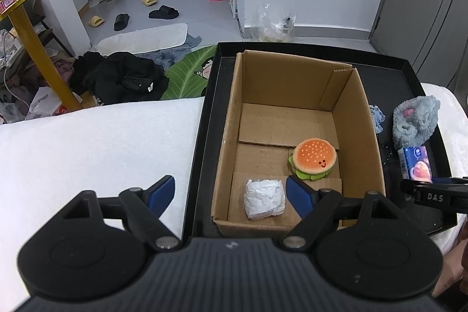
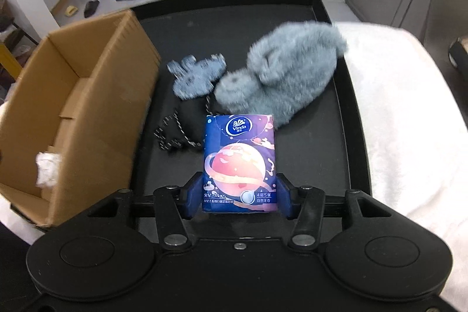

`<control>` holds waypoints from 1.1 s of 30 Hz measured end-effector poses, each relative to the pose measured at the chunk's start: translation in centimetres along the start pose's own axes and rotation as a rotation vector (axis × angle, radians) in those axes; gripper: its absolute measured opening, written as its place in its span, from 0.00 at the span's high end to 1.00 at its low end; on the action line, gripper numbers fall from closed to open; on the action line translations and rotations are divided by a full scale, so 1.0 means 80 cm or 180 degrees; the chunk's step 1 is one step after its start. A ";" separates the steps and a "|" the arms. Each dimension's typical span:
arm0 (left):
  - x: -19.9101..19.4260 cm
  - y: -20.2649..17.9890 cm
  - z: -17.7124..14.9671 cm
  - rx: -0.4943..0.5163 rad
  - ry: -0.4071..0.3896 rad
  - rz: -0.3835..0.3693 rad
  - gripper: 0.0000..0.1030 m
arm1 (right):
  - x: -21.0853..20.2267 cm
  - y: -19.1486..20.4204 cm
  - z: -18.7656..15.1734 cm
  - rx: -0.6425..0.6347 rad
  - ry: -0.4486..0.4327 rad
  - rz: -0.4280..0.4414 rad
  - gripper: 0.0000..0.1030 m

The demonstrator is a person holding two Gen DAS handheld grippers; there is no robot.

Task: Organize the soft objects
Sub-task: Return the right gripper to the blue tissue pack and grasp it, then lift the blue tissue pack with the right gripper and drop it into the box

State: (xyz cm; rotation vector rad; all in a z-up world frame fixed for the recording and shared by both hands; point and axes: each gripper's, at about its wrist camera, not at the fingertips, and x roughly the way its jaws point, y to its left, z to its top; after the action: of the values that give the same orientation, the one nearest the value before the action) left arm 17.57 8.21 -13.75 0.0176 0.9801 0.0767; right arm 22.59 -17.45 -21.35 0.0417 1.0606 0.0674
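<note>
An open cardboard box (image 1: 231,119) stands in a black tray (image 1: 204,136). Inside it lie a plush hamburger (image 1: 314,158) and a white wrapped packet (image 1: 264,202). My left gripper (image 1: 229,192) is open and empty, at the box's near left corner. My right gripper (image 2: 239,196) is shut on a blue tissue pack (image 2: 239,163) and holds it above the tray (image 2: 330,142), right of the box (image 2: 96,84). The pack also shows in the left wrist view (image 1: 416,164). A grey furry plush (image 2: 280,75), a small blue plush (image 2: 196,75) and a black drawstring pouch (image 2: 187,125) lie on the tray.
The tray rests on a white cloth surface (image 1: 96,148). Beyond its edge are black clothes (image 1: 122,78), a green leaf mat (image 1: 187,75), slippers (image 1: 162,12) and a yellow-legged table (image 1: 32,28). A grey cabinet (image 1: 433,5) stands at right.
</note>
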 end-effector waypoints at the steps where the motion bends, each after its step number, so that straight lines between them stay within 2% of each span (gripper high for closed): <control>1: 0.000 0.001 0.000 -0.0008 -0.0003 -0.0004 0.21 | -0.005 0.002 0.001 -0.0022 -0.0025 0.0022 0.52; 13: 0.000 0.009 0.000 -0.0160 -0.0027 -0.0055 0.21 | -0.038 0.010 0.033 -0.0081 -0.0228 0.0119 0.51; 33: 0.008 0.028 0.000 -0.0404 -0.0043 -0.0186 0.21 | -0.070 0.063 0.081 -0.0288 -0.0547 0.0185 0.51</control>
State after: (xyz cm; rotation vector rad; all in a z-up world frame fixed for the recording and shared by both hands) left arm 17.84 10.46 -14.17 -0.1267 0.9601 0.0849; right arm 25.33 -12.84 -12.97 -0.0036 0.8835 0.1615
